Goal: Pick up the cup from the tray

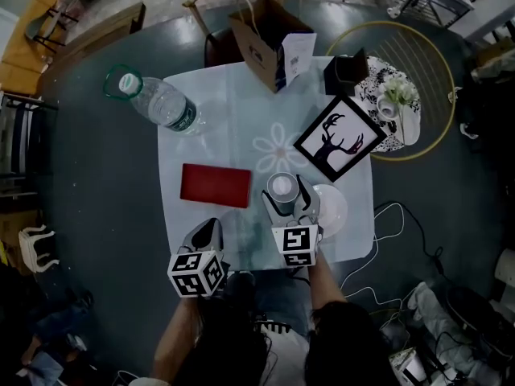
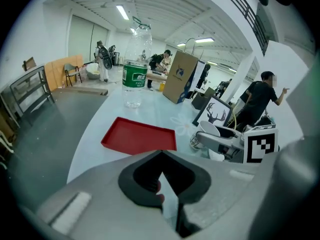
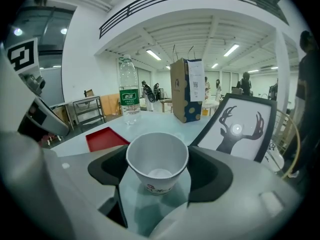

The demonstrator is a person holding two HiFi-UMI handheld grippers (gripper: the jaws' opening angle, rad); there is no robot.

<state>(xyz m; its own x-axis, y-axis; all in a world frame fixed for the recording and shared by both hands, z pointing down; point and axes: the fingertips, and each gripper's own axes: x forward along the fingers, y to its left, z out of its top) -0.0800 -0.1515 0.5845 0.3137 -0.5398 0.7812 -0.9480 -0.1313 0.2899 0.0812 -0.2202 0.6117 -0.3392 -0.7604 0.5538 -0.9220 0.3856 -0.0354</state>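
A white paper cup stands upright between the two jaws of my right gripper, whose dark pads press its sides; I cannot tell whether its base touches the table. The cup is to the right of the empty red tray, apart from it. My left gripper hovers at the table's near edge below the tray, its jaws together with nothing in them.
On the white table are a water bottle at far left, a brown paper bag at the back, a framed deer picture and a white dish just right of the cup. A round wire stand sits beyond.
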